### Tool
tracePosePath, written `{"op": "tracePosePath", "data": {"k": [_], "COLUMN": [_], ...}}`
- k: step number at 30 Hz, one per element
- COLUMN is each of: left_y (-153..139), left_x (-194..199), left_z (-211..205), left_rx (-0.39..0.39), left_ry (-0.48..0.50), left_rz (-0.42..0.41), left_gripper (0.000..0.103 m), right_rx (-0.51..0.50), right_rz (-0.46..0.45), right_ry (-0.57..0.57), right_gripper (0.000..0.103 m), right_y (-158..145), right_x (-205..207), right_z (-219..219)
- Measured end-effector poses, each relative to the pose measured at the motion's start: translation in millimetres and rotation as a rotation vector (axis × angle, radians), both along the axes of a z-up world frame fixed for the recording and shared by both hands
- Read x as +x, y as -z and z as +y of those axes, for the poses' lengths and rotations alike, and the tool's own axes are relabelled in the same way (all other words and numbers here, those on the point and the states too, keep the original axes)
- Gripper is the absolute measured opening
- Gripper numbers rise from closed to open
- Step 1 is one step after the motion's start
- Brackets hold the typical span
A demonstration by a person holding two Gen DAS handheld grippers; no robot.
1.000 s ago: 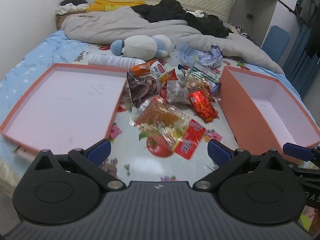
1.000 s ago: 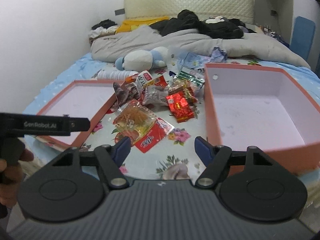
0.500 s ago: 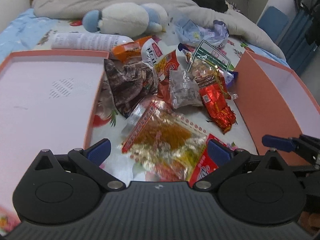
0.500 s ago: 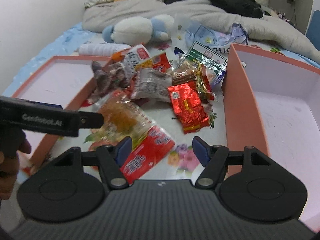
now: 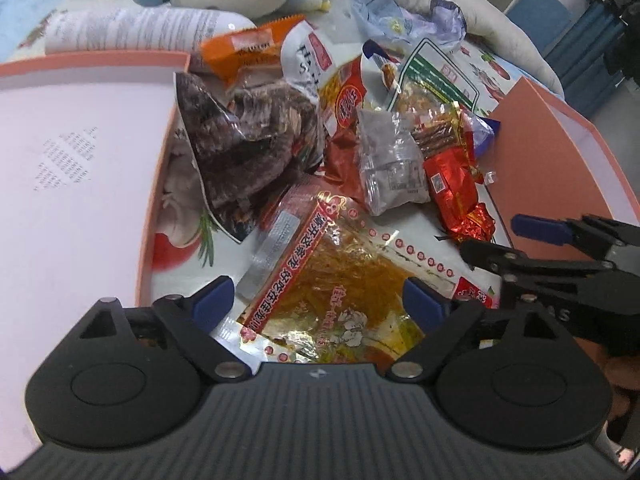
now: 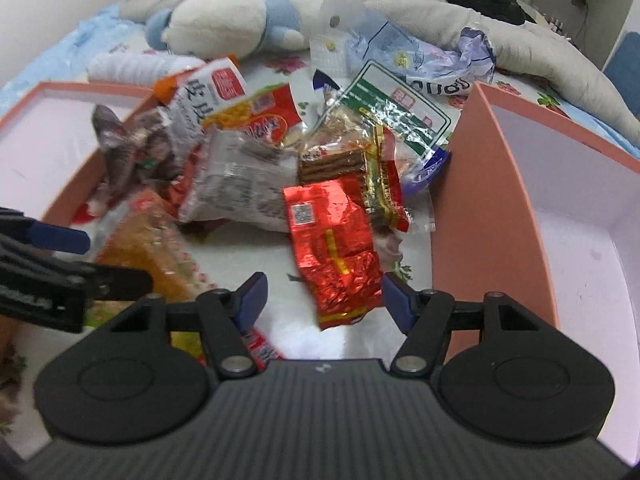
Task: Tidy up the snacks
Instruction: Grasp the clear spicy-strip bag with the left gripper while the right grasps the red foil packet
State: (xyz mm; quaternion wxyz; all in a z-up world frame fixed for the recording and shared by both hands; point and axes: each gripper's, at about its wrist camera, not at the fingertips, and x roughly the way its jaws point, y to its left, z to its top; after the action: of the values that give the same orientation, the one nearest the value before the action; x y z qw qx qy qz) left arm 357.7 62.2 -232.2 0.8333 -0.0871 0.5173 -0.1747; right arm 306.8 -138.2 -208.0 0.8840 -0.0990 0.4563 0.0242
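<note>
**Nothing sorted yet: both tools poised over the pile**

You have not put a single snack away. The snack pile (image 5: 360, 152) lies on the bed's flowered sheet (image 6: 240, 256), and I take it as the landmark. The shallow pink tray (image 5: 72, 184) to the left of the pile shows only bare lining, and the deeper pink box (image 6: 568, 240) to its right looks bare inside too, as far as both views reach.

Your left tool (image 5: 318, 300) has just been narrowing its jaws, yet they stand wide open, with the clear yellow-filled packet (image 5: 340, 280) at the pile's near edge showing between the fingertips; the pads are not pressing on it. Your right tool (image 6: 322, 290) has also been closing, stands about half open, and frames the red foil packet (image 6: 334, 240) on the near right side of the pile, again with no grip.

At the far side of the pile lie the dark packet (image 5: 248, 148), the clear grey bag (image 6: 240, 184) and the green-and-white bag (image 6: 400, 108). Behind the pile rests a plush toy (image 6: 224, 20).

All the work remains: the first grasp, I judge, is the step in hand.
</note>
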Motion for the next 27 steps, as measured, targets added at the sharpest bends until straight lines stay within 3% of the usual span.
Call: {"op": "tracePosePath", "data": {"k": [8, 11, 14, 16, 18, 20, 21, 27], "left_y": [4.3, 4.3, 6.8, 6.6, 5.9, 5.2, 4.6, 3.0], "left_x": [9.4, 7.4, 1.3, -2.1, -3.8, -7.0, -8.7, -28.4], "left_z": [-10.4, -15.6, -24.1, -30.0, -30.3, -30.8, -30.0, -17.1], "left_rx": [0.078, 0.112, 0.17, 0.22, 0.207, 0.208, 0.21, 0.15], "left_ry": [0.127, 0.18, 0.23, 0.252, 0.248, 0.246, 0.233, 0.113], "left_rz": [-0.029, -0.05, -0.078, -0.091, -0.078, -0.071, -0.067, -0.06], "left_gripper": [0.086, 0.078, 0.069, 0.053, 0.045, 0.026, 0.021, 0.015], "right_rx": [-0.073, -0.054, -0.04, -0.042, -0.033, -0.017, -0.018, 0.004], "right_rz": [0.061, 0.066, 0.071, 0.065, 0.059, 0.05, 0.035, -0.03], "right_ry": [-0.026, -0.026, -0.029, -0.033, -0.027, -0.015, -0.017, -0.022], "right_gripper": [0.065, 0.067, 0.056, 0.053, 0.052, 0.052, 0.045, 0.034], "right_y": [20.9, 21.6, 20.8, 19.2, 17.0, 13.9, 12.2, 2.6], "right_x": [23.9, 28.2, 30.8, 29.7, 29.2, 25.8, 22.5, 2.0], "right_z": [1.8, 1.9, 1.1, 2.2, 1.4, 0.4, 0.8, 0.6]}}
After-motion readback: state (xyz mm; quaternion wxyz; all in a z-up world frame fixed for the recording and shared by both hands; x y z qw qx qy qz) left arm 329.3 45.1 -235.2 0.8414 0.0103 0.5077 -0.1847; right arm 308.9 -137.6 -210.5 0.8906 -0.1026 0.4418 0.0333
